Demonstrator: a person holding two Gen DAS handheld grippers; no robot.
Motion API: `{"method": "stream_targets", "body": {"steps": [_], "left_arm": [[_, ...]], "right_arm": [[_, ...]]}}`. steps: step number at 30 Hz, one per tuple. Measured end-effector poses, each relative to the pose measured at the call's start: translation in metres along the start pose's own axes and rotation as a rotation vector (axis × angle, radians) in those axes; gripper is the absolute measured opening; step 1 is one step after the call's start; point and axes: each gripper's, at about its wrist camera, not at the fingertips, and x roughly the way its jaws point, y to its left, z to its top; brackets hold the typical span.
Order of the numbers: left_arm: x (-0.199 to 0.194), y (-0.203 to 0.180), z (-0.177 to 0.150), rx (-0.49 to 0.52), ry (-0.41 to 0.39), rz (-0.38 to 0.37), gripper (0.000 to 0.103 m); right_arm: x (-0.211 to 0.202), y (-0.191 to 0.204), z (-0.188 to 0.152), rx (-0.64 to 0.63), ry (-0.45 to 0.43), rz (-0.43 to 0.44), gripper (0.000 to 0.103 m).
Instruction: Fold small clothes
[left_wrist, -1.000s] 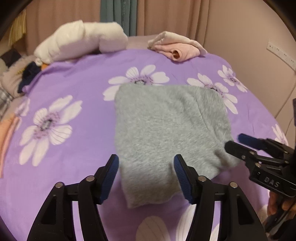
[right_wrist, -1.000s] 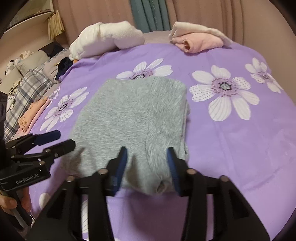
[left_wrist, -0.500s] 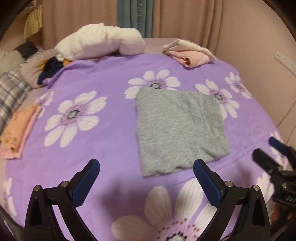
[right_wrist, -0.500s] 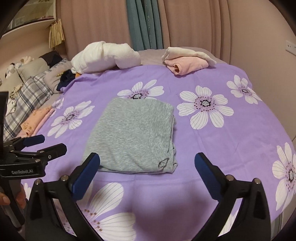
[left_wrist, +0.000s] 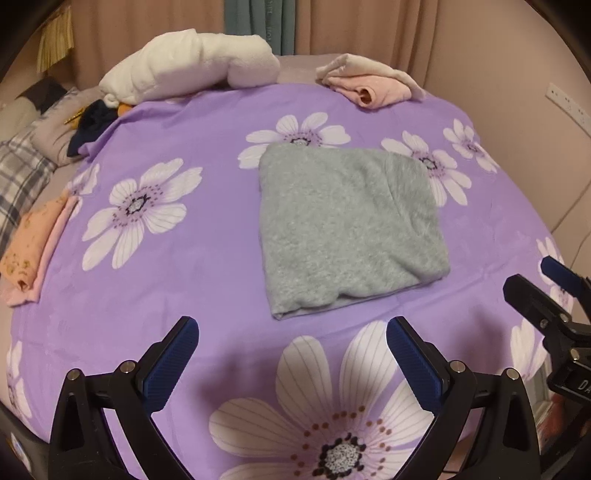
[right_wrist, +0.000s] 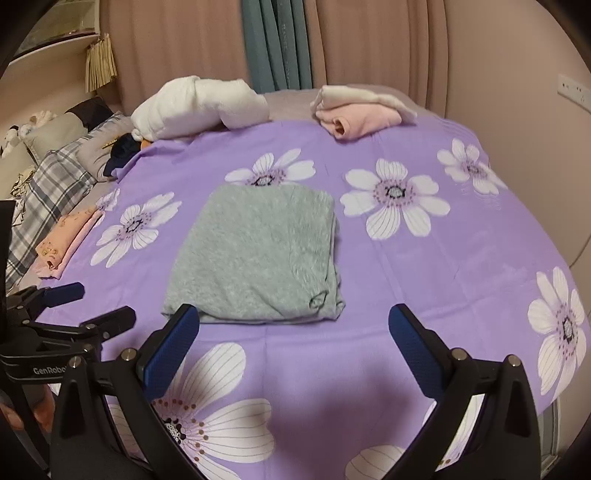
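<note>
A grey garment (left_wrist: 347, 229) lies folded into a flat rectangle on the purple flowered bedspread (left_wrist: 166, 280); it also shows in the right wrist view (right_wrist: 258, 258). My left gripper (left_wrist: 291, 354) is open and empty, held back from the garment's near edge. My right gripper (right_wrist: 295, 343) is open and empty, just short of the garment's near edge. Each gripper appears at the side of the other's view: the right one (left_wrist: 554, 295), the left one (right_wrist: 74, 310).
A white rolled blanket (left_wrist: 188, 70) and folded pink and cream clothes (left_wrist: 369, 85) lie at the far edge. A folded peach garment (left_wrist: 33, 251) and plaid bedding (right_wrist: 48, 199) lie at the left. Curtains and a wall stand behind.
Both grippers opened wide, let go of the grey garment's near edge and drew back from it. The garment now lies flat and folded.
</note>
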Motion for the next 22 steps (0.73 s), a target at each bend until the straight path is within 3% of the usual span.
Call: {"method": "stream_targets", "body": {"steps": [22], "left_arm": [[-0.0009,-0.0047,0.0028,0.014,-0.003,0.02,0.101]], "right_arm": [[-0.002,0.0014,0.0044,0.003,-0.012,-0.003,0.103]]}}
